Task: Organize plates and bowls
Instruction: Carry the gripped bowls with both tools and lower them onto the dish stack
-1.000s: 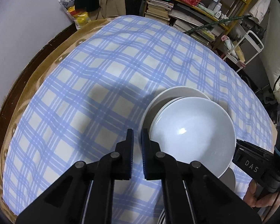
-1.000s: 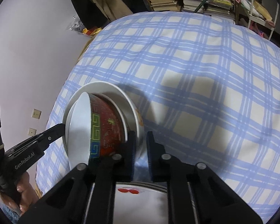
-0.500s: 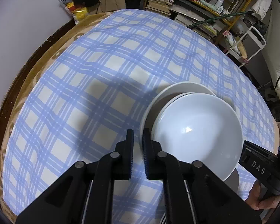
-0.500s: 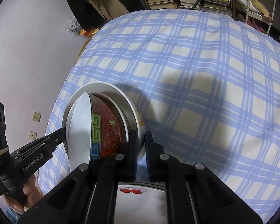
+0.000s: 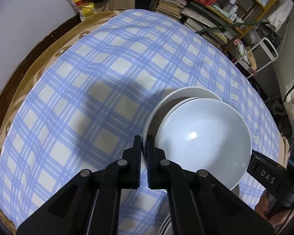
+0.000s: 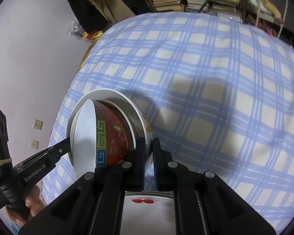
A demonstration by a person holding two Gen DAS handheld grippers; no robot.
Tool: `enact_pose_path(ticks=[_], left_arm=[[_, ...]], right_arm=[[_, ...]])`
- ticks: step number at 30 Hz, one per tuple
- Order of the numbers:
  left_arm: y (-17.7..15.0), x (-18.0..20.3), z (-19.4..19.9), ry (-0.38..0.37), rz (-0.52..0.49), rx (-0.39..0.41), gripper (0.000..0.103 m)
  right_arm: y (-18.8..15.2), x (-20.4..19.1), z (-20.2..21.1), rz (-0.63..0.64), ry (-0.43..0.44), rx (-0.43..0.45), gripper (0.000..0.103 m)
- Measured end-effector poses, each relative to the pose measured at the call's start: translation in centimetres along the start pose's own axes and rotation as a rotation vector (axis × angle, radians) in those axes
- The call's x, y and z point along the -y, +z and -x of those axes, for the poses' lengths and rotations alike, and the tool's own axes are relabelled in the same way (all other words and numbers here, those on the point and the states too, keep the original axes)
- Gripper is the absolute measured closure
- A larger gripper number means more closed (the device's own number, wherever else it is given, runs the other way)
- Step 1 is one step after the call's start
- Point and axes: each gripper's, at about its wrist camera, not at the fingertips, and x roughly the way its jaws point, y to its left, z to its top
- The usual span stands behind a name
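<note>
A stack of nested bowls is held tilted above the blue checked tablecloth [image 5: 88, 98]. The inner bowl [image 5: 203, 145] is white inside and red patterned outside [image 6: 111, 137]. It sits in a larger white bowl [image 5: 186, 92], which also shows in the right wrist view [image 6: 115, 96]. My left gripper [image 5: 144, 143] is shut on the outer bowl's rim at its left edge. My right gripper [image 6: 149, 146] is shut on the opposite rim. A white plate [image 6: 147, 211] with a red mark lies under my right gripper.
Shelves of books [image 5: 205, 23] and a white cart [image 5: 264, 54] stand past the table's far edge. A wall [image 6: 29, 58] runs along the left. Plate edges [image 5: 166, 223] show below my left gripper.
Both grippers and the bowl stack have shifted slightly; the stack sits a little higher and tilts a bit more. Both grips are unchanged.
</note>
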Motion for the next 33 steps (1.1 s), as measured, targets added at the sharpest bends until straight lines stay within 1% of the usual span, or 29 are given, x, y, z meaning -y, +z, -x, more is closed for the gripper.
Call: enact_pose_path(ticks=[5,10,12,15,19,25,31,33], left_arm=[[-0.2,0.1,1.6,-0.015,0.026,0.028,0.1],[-0.8,0.9,3.1,-0.015,0.019,0.045,0.101],[-1.1,1.4,3.9,-0.008,0.024,0.046,0.101],[-1.9,2.5,4.9,0.02,0.002,0.066,0.101],[-3.1,3.1,6.3,-0.005,-0.006,0.066,0.1],[-5.5,4.3,7.7,-0.017,-0.018,0.07,0.1],[-8.8,5.5,7.6,0.013,-0.039,0.057,0.1],[-9.5,5.8,7.2,0.019,-0.047,0.039,0.101]], right_arm=[[0.5,-0.7,1.4,0.015,-0.008,0.003,0.092],[0.1,-1.3,3.4,0.033,-0.028,0.015,0.092],[-0.3,-1.3,4.3,0.035,-0.029,0.02,0.092],[-0.9,-1.0,5.3,0.03,-0.023,0.018,0.092],[-2.2,-0.5,6.7,0.014,-0.021,0.024,0.092],[-4.5,-0.1,9.3,0.018,-0.042,0.053,0.092],[-7.5,1.3,10.3,0.001,-0.046,0.037,0.092],[-8.4,1.8,10.3,-0.007,-0.052,0.029,0.092]])
